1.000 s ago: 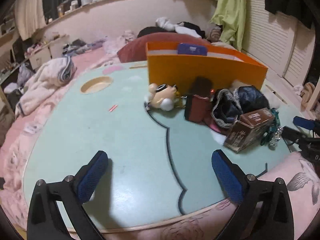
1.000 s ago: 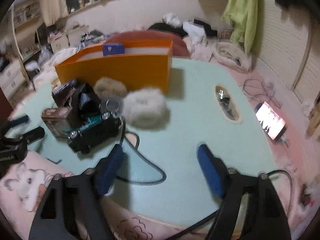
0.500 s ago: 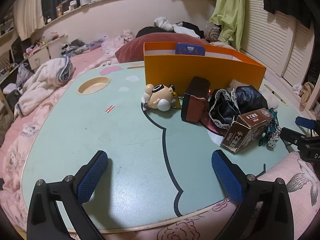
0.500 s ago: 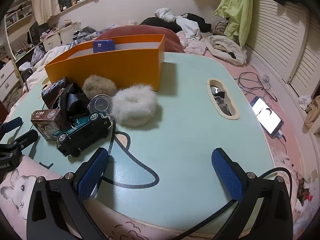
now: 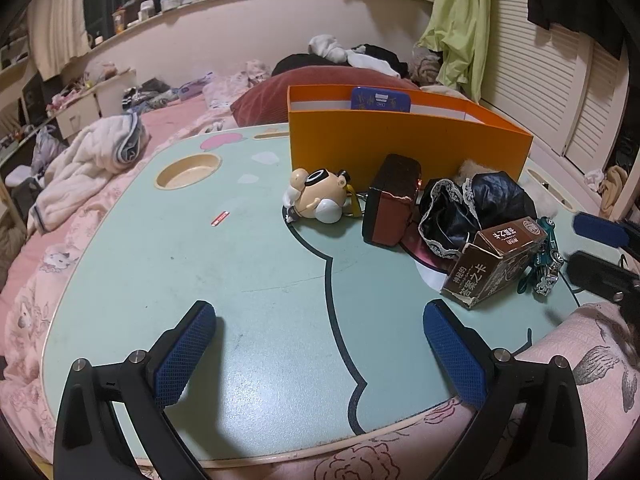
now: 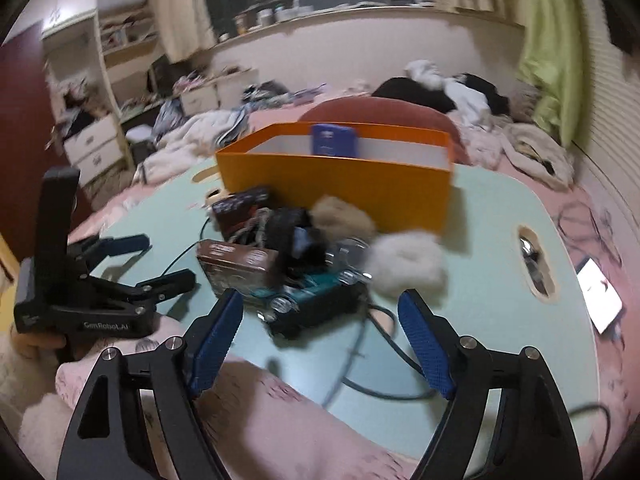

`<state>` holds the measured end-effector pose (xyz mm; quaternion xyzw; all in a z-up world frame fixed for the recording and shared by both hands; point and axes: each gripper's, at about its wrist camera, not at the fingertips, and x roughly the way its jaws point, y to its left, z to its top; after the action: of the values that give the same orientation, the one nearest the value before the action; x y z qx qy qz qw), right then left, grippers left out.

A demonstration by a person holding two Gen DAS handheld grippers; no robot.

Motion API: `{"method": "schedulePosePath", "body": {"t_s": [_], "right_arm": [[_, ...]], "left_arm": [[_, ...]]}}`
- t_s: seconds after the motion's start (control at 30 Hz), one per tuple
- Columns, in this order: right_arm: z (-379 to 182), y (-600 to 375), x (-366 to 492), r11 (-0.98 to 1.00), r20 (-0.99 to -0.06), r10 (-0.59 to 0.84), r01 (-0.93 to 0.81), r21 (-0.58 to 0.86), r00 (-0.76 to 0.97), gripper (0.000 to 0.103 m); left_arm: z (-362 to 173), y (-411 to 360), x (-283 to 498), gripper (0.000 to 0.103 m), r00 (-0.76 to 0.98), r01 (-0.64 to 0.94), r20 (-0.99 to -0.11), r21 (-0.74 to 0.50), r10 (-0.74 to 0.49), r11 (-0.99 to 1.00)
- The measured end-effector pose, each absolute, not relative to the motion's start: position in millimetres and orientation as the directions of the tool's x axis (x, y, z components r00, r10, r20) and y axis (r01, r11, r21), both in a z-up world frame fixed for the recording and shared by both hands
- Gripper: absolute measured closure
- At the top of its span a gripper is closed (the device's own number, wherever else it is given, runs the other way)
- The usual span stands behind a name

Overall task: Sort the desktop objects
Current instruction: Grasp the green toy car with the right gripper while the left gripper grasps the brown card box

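On the mint table (image 5: pixel 200 272) stands an orange box (image 5: pixel 400 148) with a blue card (image 5: pixel 380 100) in it. In front of it lie a plush figure (image 5: pixel 316 196), a dark red case (image 5: pixel 390 204), black lace cloth (image 5: pixel 472 204), a brown carton (image 5: pixel 496 260) and a teal toy car (image 6: pixel 312 304). My left gripper (image 5: pixel 320 344) stands open over bare table near the front edge. My right gripper (image 6: pixel 320 320) points at the car; its jaws are closing, and the pads touch nothing. Two fluffy puffs (image 6: pixel 404 264) lie right of the pile.
A phone (image 6: pixel 600 294) lies on pink bedding to the right, and a dark cable (image 6: pixel 380 360) loops over the table's front. The table has a round cup recess (image 5: pixel 188 170) and a slot (image 6: pixel 536 268). A small red strip (image 5: pixel 219 218) lies on the left half.
The right wrist view has swung left toward the pile and is blurred. Its jaws went wide, then narrower. The left gripper has kept still.
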<state>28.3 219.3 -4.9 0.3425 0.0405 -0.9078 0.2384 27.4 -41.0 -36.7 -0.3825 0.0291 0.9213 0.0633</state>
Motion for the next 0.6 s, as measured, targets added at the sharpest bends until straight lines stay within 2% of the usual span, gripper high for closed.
{"method": "schedulePosePath", "body": {"t_s": [0.13, 0.23, 0.5, 0.6], "right_arm": [[-11.7, 197.3, 9.4, -0.876, -0.695, -0.373, 0.480, 0.045, -0.615, 0.023], [-25.3, 194.9, -2.6, -0.875, -0.752, -0.367, 0.477, 0.080, -0.548, 0.026], [-15.8, 228.5, 28.8, -0.859, -0.628, -0.482, 0.472, 0.200, -0.611, 0.027], [-8.3, 243.2, 35.6, -0.871, -0.573, -0.481, 0.435, 0.228, -0.663, 0.027]], "left_arm": [[-36.7, -41.3, 27.5, 0.000, -0.699, -0.139, -0.709, 0.005, 0.094, -0.990], [-36.8, -41.3, 27.8, 0.000, -0.700, -0.139, -0.708, 0.005, 0.095, -0.990], [-36.3, -41.5, 27.9, 0.000, -0.698, -0.146, -0.709, 0.000, 0.103, -0.989], [-28.2, -41.7, 29.9, 0.001, -0.676, -0.209, -0.703, -0.104, 0.221, -0.972]]}}
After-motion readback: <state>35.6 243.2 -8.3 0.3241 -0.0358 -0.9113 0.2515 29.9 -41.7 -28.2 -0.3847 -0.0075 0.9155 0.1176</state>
